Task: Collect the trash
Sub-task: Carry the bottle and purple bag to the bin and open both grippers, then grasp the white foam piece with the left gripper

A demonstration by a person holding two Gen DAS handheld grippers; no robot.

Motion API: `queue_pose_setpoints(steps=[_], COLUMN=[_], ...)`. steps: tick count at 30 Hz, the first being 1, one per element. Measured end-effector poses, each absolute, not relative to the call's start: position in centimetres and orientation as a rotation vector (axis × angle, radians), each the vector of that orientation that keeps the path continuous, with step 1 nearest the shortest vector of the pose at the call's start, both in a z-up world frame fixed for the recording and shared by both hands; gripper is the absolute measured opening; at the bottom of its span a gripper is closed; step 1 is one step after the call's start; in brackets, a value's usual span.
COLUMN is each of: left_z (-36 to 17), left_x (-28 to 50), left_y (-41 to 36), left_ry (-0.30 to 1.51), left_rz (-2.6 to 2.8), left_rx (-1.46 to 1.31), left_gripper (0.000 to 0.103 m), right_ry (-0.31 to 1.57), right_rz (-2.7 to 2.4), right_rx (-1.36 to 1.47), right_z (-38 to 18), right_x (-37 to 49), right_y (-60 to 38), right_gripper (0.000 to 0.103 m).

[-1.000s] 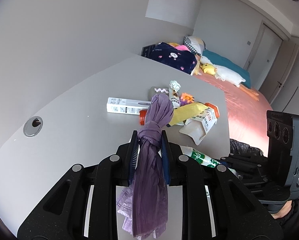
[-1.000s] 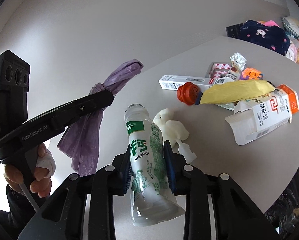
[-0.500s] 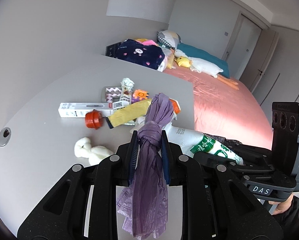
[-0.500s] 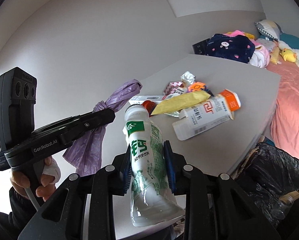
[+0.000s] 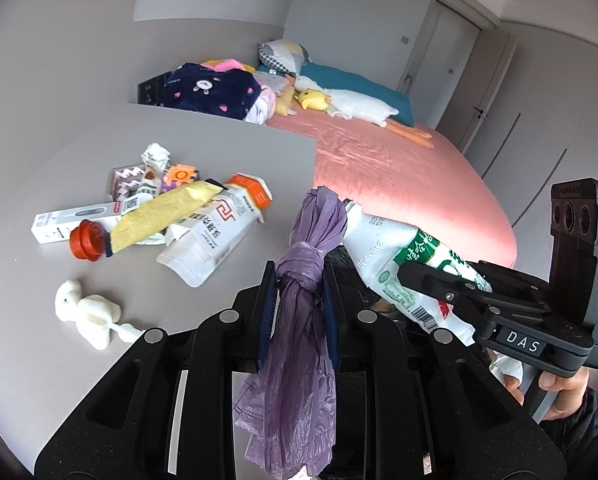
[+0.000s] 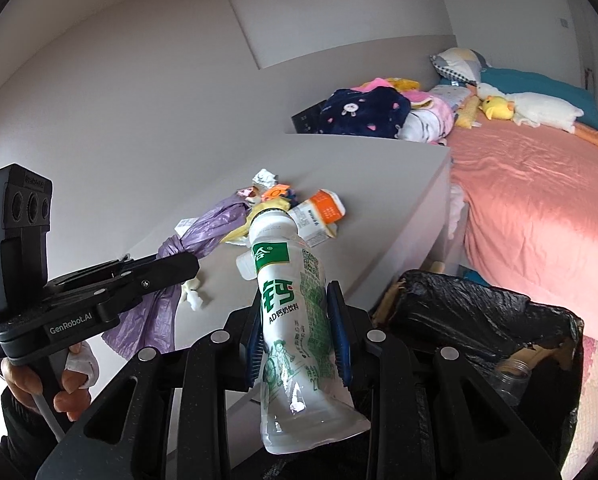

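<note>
Grey table (image 5: 219, 152) strewn with trash beside pink bed (image 5: 399, 176).

Purple bag (image 5: 299, 320): lower end cut by frame edge. Bottle (image 6: 295, 320) hides part of the litter pile. Bin (image 6: 479, 320) interior mostly dark; contents indistinct.

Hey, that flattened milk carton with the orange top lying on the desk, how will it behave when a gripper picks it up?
The milk carton looks crushed and open, so probably empty and light. Its creased walls would likely buckle further under the pads. The yellow wrapper lies across it and may slide off when it lifts.
</note>
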State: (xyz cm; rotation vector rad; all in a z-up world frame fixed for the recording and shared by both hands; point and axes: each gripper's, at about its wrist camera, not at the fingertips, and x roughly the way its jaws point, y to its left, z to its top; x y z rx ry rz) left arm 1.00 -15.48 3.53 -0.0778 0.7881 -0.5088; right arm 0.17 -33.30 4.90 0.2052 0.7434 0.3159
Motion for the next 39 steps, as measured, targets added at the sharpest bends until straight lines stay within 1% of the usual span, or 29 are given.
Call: queue_pose_setpoints(steps=[12,13,14,15,16,17,18,19,23,29,39], left_z=[1.5,1.3,1.0,0.6,0.4,0.1,0.0,-0.2,-0.5,-0.1,0.2], left_x=[0.6,0.7,0.7,0.8,1.0,1.0,0.9,0.7,0.5,-0.1,0.6], left_y=[-20.7,-21.1,-21.5,-22.0,-22.5,-22.8,-23.0,-23.2,-23.3,-23.1,-19.6], left_ry=[0.873,0.885,0.901,0.928,0.956,0.963,0.961,0.963,0.981,0.951,0.936], left_rz=[-0.712,-0.735,-0.761,-0.790,-0.806,-0.817,-0.823,-0.830,-0.850,-0.854,-0.753], left_rx=[-0.040,-0.035,-0.031,-0.025,-0.017,-0.014,-0.010,-0.009,-0.020,-0.005,-0.038], left_gripper=[0.021,0.024,0.040,0.059,0.099,0.097,0.097,0.097,0.097,0.097,0.097], right_ry=[0.717,0.714,0.711,0.708,0.700,0.679,0.652,0.640,0.636,0.641,0.669], right_rz=[0.096,0.076,0.045,0.008,-0.044,-0.098,-0.145,-0.176,-0.186,-0.165,-0.099], right_rx=[0.251,0.257,0.257,0.247,0.227,0.209,0.192,0.182,0.191,0.212,0.203], right_z=[5.2,5.3,5.4,5.6,5.8,6.1,6.5,6.7,6.8,6.6,5.8], right_x=[-1.4,-1.5,-1.7,-1.8,-1.9,-2.2,-2.6,-2.7,-2.8,-2.6,-1.1], right_y=[-39.0,-39.3,-39.7,-39.9,-40.1,-40.2,-40.4,-40.6,-41.5,-41.5,-38.8], right_gripper=[0.030,0.031,0.031,0.037,0.060,0.071,0.084,0.085,0.085,0.085,0.085])
